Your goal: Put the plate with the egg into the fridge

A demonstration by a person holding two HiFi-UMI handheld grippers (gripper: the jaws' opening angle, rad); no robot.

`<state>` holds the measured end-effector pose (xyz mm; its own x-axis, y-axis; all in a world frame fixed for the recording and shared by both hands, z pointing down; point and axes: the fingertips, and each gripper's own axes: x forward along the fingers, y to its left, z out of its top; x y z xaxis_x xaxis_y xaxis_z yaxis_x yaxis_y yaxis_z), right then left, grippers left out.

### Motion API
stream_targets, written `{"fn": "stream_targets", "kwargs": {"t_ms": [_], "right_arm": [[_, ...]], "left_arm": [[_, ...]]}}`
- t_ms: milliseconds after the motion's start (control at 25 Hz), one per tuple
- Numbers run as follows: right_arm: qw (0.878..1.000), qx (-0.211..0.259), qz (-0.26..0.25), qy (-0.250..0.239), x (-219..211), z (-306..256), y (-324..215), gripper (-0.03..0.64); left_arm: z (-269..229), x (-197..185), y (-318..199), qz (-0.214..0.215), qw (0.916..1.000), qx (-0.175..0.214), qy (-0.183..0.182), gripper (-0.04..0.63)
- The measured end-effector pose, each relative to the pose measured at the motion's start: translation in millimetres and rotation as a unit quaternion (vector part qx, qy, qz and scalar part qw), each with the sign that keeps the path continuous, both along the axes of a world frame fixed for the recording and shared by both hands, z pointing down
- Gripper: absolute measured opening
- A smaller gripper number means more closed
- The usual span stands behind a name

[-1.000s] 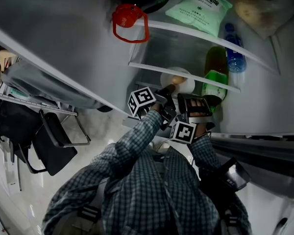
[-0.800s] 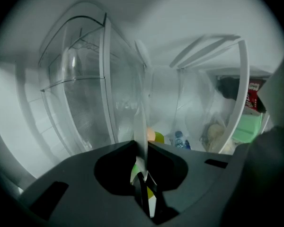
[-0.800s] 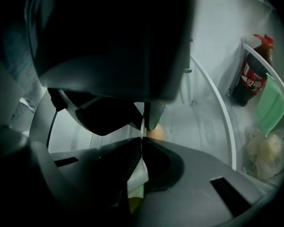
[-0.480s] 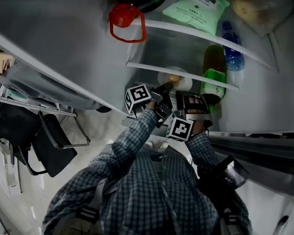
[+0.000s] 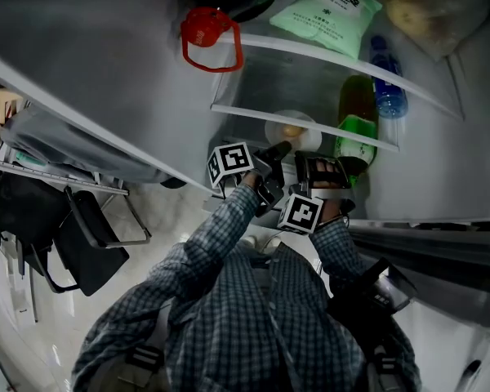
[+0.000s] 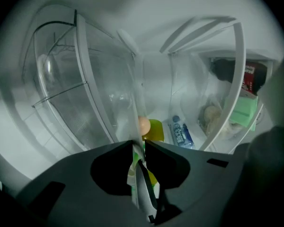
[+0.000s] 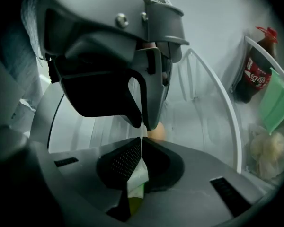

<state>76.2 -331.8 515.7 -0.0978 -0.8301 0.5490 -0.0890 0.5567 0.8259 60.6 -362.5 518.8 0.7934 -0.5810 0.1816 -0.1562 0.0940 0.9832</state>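
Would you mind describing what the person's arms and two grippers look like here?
Both arms wear long sleeves of a dark checked shirt. The left gripper and right gripper are dark grey plastic with broad, curved jaws; the right one's pad has a dotted texture. Each carries a white cube printed with black square markers.

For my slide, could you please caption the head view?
Left tongs and right tongs grip the egg plate inside the fridge.
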Motion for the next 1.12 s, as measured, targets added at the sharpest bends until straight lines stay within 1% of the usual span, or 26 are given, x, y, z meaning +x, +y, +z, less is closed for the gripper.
{"fn": "stream_targets", "kwargs": {"t_ms": [160, 360, 520, 600, 720, 920, 1120], "right_arm": [[1.0, 0.001, 0.004, 0.012, 7.7, 1.2, -4.6, 0.014], [1.0, -0.004, 0.006, 0.012, 12.0, 1.8, -8.7, 0.014], [1.0, -0.015, 0.005, 0.006, 13.2, 5.3, -13.3, 0.015], [1.0, -0.021, 0.008, 0.0, 14.1, 8.1, -15.9, 0.015], [0.999, -0.034, 0.015, -0.016, 12.8, 11.3, -20.4, 0.015], [0.997, -0.059, 0.019, -0.034, 9.9, 18.6, -23.4, 0.015], [0.996, -0.076, 0.016, -0.04, 7.2, 26.1, -23.2, 0.015]], "left_arm": [[-8.2, 4.2, 14.6, 0.038, 0.9987, 0.035, 0.001, 0.064], [-7.0, 5.5, 35.8, 0.068, 0.9965, 0.047, -0.011, 0.063], [-14.4, 8.5, 57.2, 0.102, 0.9919, 0.075, -0.009, 0.063], [-18.0, 7.6, 65.6, 0.106, 0.991, 0.083, -0.001, 0.063], [-20.4, 6.0, 76.0, 0.104, 0.991, 0.084, 0.01, 0.063], [-20.7, 4.7, 86.6, 0.109, 0.9903, 0.086, 0.01, 0.063], [-24.4, -3.1, 92.4, 0.114, 0.989, 0.094, 0.014, 0.063]]}}
